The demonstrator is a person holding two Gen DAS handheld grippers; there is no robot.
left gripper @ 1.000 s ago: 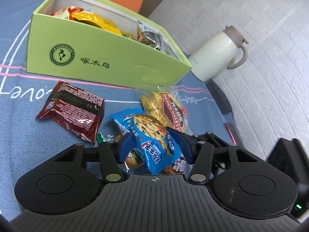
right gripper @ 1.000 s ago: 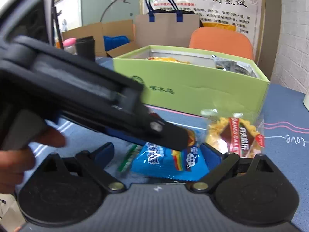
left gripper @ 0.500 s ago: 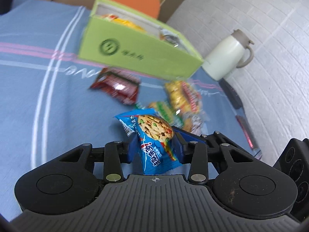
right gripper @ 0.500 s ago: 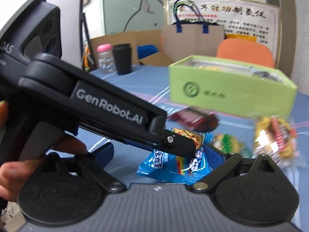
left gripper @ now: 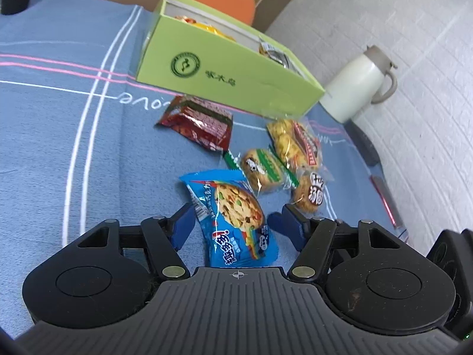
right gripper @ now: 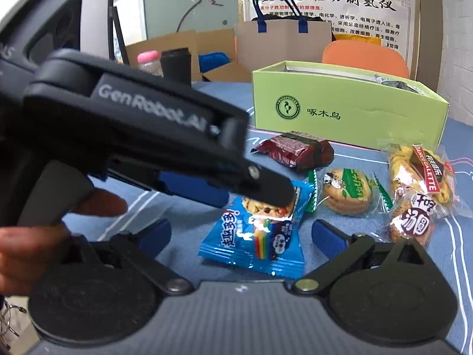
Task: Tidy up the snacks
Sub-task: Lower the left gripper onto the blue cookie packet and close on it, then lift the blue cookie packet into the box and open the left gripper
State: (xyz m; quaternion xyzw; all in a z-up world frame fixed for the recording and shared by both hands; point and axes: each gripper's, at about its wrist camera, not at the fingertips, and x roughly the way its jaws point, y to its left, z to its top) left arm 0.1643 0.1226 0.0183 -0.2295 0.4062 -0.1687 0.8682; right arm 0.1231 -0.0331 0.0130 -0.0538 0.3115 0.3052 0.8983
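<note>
the blue cookie packet [left gripper: 236, 222] lies on the blue tablecloth [left gripper: 59, 148], between the 2 fingers of the left gripper [left gripper: 233, 222]. those fingers are opening and neither pad presses the wrapper. the right gripper [right gripper: 241, 233] frames the same packet from the near side, its jaws spreading wide and apart from it. the green box [left gripper: 236, 71] sits beyond, already holding snacks. a red packet [left gripper: 201, 121], a green-wrapped biscuit [left gripper: 263, 168] and 2 yellow snack bags lie between packet and box.

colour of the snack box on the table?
Lime green box with a dark green round logo and dark lettering on the front; clearest in the right wrist view.
</note>
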